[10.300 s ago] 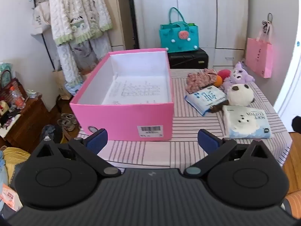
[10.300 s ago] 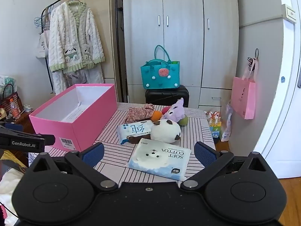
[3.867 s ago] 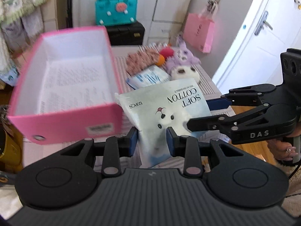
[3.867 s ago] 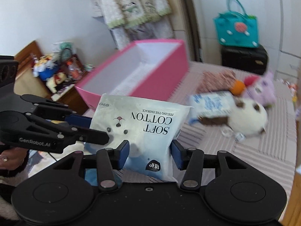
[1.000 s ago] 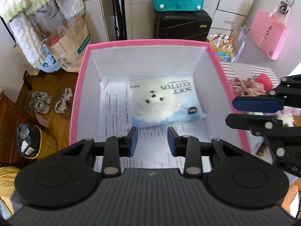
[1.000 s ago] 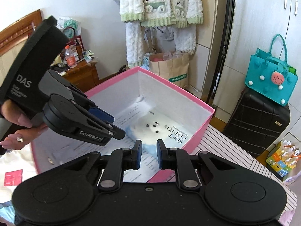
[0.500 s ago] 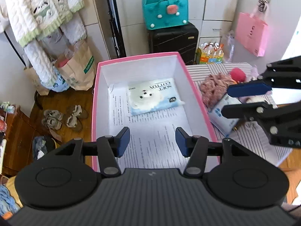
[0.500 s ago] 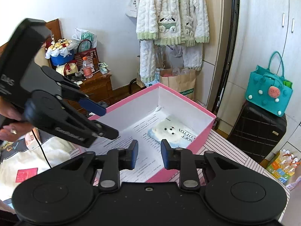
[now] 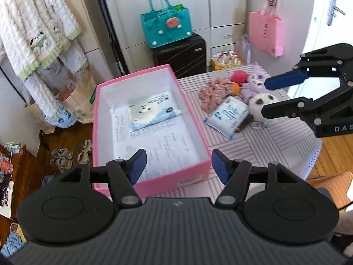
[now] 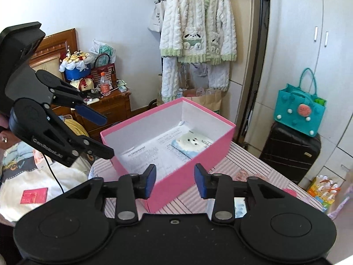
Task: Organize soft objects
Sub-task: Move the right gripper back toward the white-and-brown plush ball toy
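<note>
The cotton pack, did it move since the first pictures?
Yes. The cotton pack went from the striped table into the pink box, at its far end.

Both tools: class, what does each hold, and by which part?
Nothing. The left tool and right tool are empty, jaws opening; the cotton pack lies in the pink box.

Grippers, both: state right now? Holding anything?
Left gripper: jaws opening, nothing between them.
Right gripper: jaws opening, nothing between them.
The cotton pack lies released in the pink box.
</note>
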{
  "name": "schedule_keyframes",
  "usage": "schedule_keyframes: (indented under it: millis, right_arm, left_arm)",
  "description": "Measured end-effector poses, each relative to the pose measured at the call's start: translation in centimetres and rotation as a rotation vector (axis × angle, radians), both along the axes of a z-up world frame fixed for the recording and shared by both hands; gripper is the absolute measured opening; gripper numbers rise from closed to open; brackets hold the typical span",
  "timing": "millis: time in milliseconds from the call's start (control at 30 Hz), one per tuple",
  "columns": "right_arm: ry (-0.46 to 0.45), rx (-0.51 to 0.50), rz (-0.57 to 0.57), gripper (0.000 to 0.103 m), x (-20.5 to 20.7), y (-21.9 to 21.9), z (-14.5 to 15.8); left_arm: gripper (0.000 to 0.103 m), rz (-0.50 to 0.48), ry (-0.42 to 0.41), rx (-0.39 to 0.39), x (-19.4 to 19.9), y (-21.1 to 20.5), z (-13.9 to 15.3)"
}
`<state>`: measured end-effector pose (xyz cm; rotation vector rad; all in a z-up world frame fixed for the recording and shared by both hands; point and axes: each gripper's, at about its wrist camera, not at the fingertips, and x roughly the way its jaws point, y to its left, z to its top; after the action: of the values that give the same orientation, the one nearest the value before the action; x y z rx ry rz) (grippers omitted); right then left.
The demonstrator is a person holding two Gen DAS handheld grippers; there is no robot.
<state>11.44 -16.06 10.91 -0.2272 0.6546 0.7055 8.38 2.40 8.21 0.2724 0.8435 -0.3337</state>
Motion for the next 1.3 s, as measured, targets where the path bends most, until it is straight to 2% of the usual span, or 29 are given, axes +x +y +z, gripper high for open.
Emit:
schedule_keyframes:
  millis: [333,633,733,867,1067,1133,1300]
  right_arm:
    - [-0.039,-0.007,-0.022,0.058,-4.9,-3.9,-0.8]
    - [0.005,0.018,-0.046,0.064,-7.4,-6.3,-4.5]
    - [0.015,0.018,-0.051,0.067,-8.1,-6.5,-5.9]
    - [0.024,0.032,-0.067,0.068,-8.9,-6.9,-7.5]
    - [0.01,0.035,-0.113,0.077,-9.3,-8.0,-9.8]
    - [-0.003,0.036,-0.137,0.084,-9.2,-8.5,-10.7]
    - [-0.038,0.065,-0.222,0.086,-8.2,-10.5,-13.2]
  left_arm:
    - [0.072,-0.06,-0.012,-0.06,-3.4,-2.1,-1.4]
    - [0.075,-0.103,-0.036,-0.126,-5.8,-3.6,-4.7]
    - [0.078,-0.12,-0.043,-0.106,-6.2,-4.5,-5.9]
    - [0.079,-0.128,-0.024,-0.091,-6.0,-5.3,-7.7]
    - [0.084,-0.151,-0.02,-0.174,-5.0,-6.5,-9.5]
    - [0.086,-0.158,-0.042,-0.199,-4.6,-7.2,-9.8]
    - [0.089,-0.187,-0.081,-0.242,-3.2,-9.2,-10.4]
